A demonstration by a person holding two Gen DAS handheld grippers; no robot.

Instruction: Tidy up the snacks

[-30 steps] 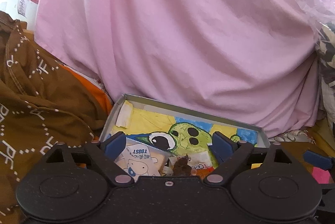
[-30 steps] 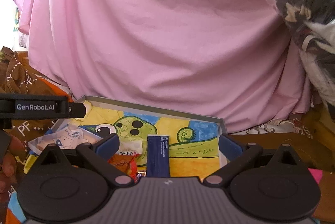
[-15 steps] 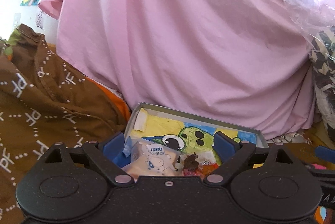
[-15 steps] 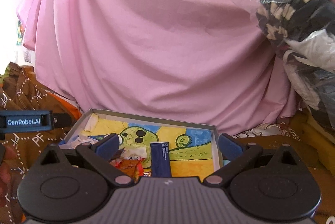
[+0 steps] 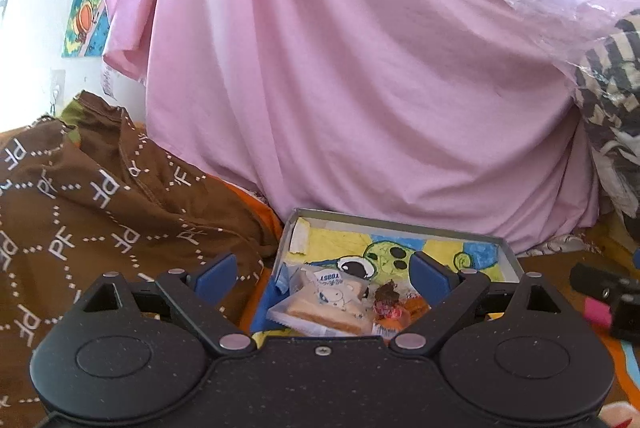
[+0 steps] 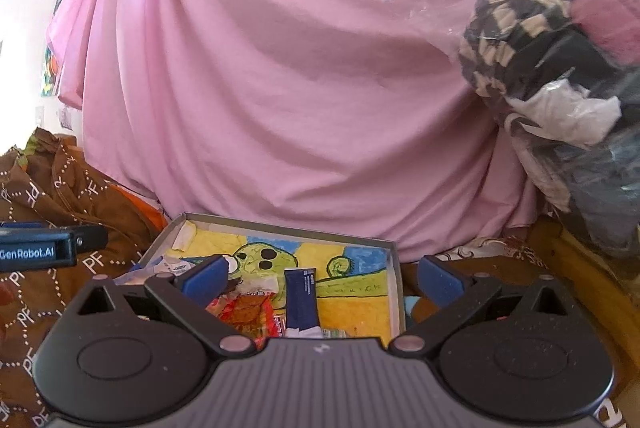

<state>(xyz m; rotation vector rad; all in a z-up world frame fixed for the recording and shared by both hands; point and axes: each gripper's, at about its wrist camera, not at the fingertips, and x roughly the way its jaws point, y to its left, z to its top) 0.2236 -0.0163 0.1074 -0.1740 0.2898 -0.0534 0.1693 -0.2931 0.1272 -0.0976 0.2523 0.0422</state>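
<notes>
Both my claws pulled back, higher than second ago; more pink sheet [image 5: 360, 67] now in view. Left gripper [image 5: 324, 274] spread wide, nothing held. Right gripper [image 6: 320, 276] spread wide too, empty. Shallow box [image 6: 394, 268] with green cartoon lining sits near, below sheet. Toast packet [image 5: 332, 302] at box's near-left; navy bar [image 6: 301, 294] mid-box; red wrappers [image 6: 244, 310] left of bar. Brown patterned cloth [image 5: 88, 211] at left.

One shallow tray [image 6: 394, 268]; one toast packet [image 5: 328, 302]; one dark blue packet [image 6: 302, 294]; one red-orange wrapper [image 6: 244, 310]; two grippers, left gripper [image 5: 326, 274] and right gripper [image 6: 322, 278].
</notes>
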